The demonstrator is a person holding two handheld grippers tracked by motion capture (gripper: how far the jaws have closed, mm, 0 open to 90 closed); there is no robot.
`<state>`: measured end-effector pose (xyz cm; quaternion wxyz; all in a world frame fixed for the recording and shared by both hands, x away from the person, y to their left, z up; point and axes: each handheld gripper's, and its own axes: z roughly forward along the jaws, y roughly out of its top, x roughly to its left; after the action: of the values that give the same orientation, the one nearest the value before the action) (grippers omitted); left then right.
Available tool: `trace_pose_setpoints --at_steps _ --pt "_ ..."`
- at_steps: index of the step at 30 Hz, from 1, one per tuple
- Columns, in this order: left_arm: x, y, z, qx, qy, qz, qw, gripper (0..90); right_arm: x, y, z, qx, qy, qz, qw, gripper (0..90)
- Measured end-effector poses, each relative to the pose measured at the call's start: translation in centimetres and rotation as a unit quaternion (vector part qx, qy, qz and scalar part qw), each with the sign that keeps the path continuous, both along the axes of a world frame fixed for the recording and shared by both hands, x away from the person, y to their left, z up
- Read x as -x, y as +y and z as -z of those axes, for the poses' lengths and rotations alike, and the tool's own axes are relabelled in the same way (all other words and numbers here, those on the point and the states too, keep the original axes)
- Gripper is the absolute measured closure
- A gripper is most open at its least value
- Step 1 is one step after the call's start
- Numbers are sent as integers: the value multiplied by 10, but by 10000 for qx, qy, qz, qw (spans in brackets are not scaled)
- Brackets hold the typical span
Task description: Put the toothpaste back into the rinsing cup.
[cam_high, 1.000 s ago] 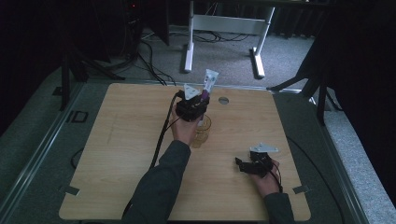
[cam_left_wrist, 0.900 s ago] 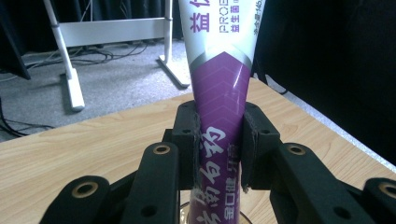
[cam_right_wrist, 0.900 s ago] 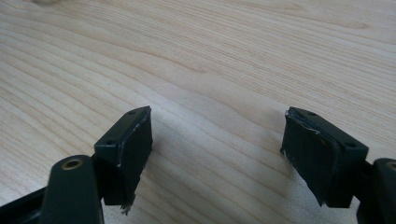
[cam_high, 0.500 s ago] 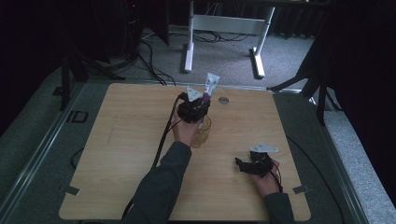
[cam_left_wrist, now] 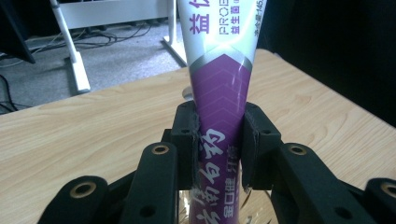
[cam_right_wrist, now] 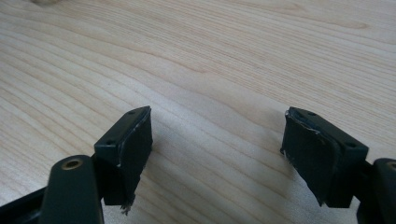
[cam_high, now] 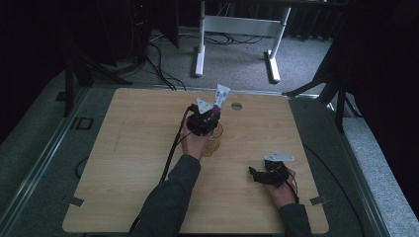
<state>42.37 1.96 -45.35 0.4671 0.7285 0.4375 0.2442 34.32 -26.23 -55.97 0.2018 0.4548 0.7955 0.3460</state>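
Observation:
A white and purple toothpaste tube (cam_left_wrist: pixel 219 93) stands upright between my left gripper's (cam_left_wrist: pixel 218 140) jaws, which are shut on its purple lower part. In the high view the tube (cam_high: pixel 221 97) sticks up from the left gripper (cam_high: pixel 210 114) over a clear glass (cam_high: pixel 214 139) near the table's middle. The glass rim shows faintly at the bottom of the left gripper view, below the tube. My right gripper (cam_high: pixel 258 175) rests low at the front right of the wooden table (cam_high: pixel 123 163), its jaws (cam_right_wrist: pixel 217 149) wide open over bare wood.
A small round metal grommet (cam_high: pixel 236 106) sits in the table near its far edge. A white desk frame (cam_high: pixel 237 29) and cables stand on the grey floor beyond the table. Dark stands flank the table's left and right sides.
The left gripper with the tube has shifted slightly toward the near side, over the glass. The right gripper has stayed where it was.

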Motion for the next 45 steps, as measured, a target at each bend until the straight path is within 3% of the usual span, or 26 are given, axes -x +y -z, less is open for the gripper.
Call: trace_pose_setpoints --at_steps 9,14,17,22,25,31,34,39,42,45 --pt "4 -5 10 -354 73 79 9993 692 0 0 0 -2 4 0 10000 241" --pt "6 -4 20 -306 171 36 9994 685 0 0 0 -6 9 3 10000 241" --pt "5 -5 25 -512 243 -2 9984 648 0 0 0 -5 7 1 10000 241" --pt "10 2 23 -260 39 -66 9996 551 0 0 0 -4 7 -2 10000 240" --pt "10 5 23 -301 30 -104 9995 508 0 0 0 -4 8 -1 10000 240" --pt "18 12 26 -153 -70 -126 9998 475 0 0 0 -4 8 -2 10000 241" --pt "27 21 23 66 -207 -137 9997 466 0 0 0 -5 8 -1 10000 240" --pt "41 43 20 137 -387 -262 9988 436 0 0 0 -3 6 -1 10000 241" --pt "47 61 22 131 -358 -434 9983 413 0 0 0 -3 7 -3 10000 241" --pt "47 81 29 68 -72 -585 9982 387 0 0 0 4 9 -3 10000 240"
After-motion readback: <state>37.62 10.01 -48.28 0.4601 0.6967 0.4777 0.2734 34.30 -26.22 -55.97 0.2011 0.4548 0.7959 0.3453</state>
